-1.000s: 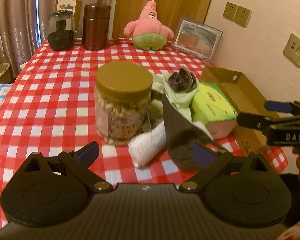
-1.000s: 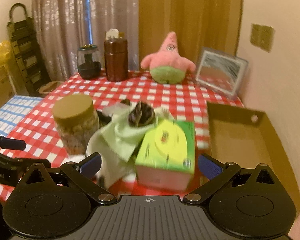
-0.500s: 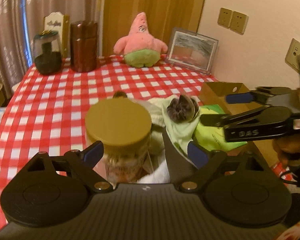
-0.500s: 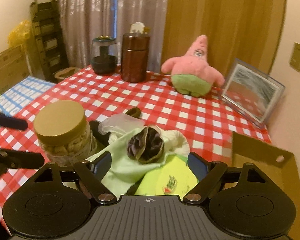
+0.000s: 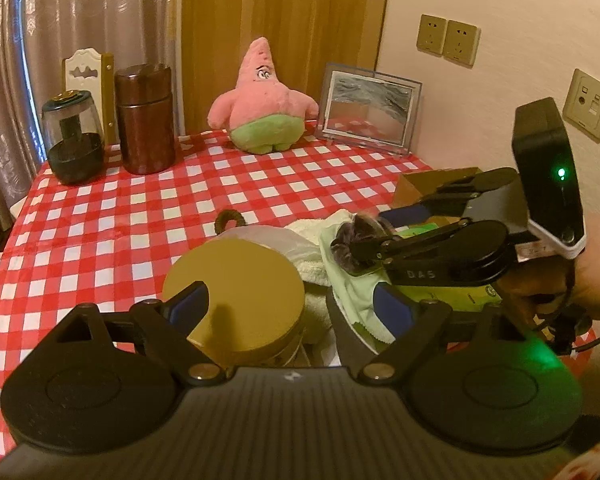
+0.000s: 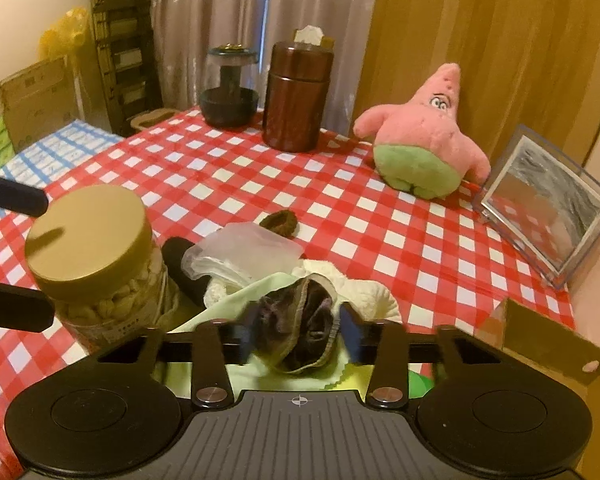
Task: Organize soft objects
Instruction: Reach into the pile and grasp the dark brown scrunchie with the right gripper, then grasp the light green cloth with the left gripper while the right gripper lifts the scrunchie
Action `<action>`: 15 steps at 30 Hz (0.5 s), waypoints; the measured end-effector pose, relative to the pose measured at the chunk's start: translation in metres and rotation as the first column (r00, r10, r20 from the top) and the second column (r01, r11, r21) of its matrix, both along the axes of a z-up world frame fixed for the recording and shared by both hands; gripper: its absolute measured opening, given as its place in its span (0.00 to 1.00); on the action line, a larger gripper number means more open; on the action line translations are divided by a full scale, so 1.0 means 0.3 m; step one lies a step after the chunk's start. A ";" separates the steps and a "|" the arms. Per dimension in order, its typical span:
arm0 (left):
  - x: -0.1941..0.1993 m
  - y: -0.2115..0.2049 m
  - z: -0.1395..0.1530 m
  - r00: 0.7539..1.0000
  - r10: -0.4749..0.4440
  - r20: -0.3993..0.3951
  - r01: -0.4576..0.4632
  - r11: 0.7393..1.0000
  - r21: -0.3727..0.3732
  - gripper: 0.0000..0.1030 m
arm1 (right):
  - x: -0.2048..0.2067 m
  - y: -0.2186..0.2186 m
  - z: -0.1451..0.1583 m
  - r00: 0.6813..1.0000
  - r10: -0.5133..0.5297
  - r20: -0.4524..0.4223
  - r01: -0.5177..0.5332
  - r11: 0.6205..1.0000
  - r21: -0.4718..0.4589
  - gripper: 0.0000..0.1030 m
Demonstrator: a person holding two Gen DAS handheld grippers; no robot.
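A pile of soft things lies mid-table: a dark purple scrunched cloth (image 6: 300, 326) on a pale green cloth (image 6: 235, 300), a white towel (image 6: 364, 300) and a clear plastic bag (image 6: 243, 248). My right gripper (image 6: 297, 334) has its jaws half closed around the purple cloth, pads at both its sides; it also shows in the left wrist view (image 5: 364, 236). My left gripper (image 5: 287, 308) is open over the peanut jar (image 5: 235, 296). A pink starfish plush (image 5: 263, 100) sits at the far edge.
A green tissue box (image 5: 460, 292) lies under the cloths, with a cardboard box (image 6: 556, 344) to its right. A brown hair tie (image 6: 279, 222), brown canister (image 6: 297, 96), dark glass jar (image 5: 73, 138) and picture frame (image 6: 548, 204) stand further back.
Both grippers moved forward over the pile. My right gripper came down on the purple cloth and narrowed its jaws around it. My left gripper came over the jar lid.
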State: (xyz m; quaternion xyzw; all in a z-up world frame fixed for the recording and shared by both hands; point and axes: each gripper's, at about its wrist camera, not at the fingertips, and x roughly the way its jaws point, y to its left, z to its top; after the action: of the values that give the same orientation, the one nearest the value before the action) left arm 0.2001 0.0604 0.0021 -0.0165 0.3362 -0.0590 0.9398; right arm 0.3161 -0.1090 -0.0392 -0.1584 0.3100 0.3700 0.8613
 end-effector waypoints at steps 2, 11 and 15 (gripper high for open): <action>0.007 -0.011 0.005 1.000 -0.010 0.004 0.010 1.000 0.006 0.85 | -0.003 -0.003 0.008 1.000 0.002 -0.003 -0.002 1.000 0.007 0.19; 0.048 -0.107 0.025 0.995 -0.104 0.000 0.103 0.994 0.039 0.80 | -0.029 -0.139 0.137 0.997 -0.078 -0.015 0.080 0.984 0.161 0.15; 0.081 -0.187 0.004 0.983 -0.184 -0.020 0.185 0.976 0.113 0.71 | -0.055 -0.214 0.177 0.993 -0.120 0.005 0.118 0.979 0.169 0.15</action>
State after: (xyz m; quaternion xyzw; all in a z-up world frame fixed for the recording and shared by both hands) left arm 0.2244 0.0044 0.0033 0.0686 0.3435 -0.1265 0.9281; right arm 0.2996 -0.1731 0.0140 -0.0689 0.2801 0.3416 0.8945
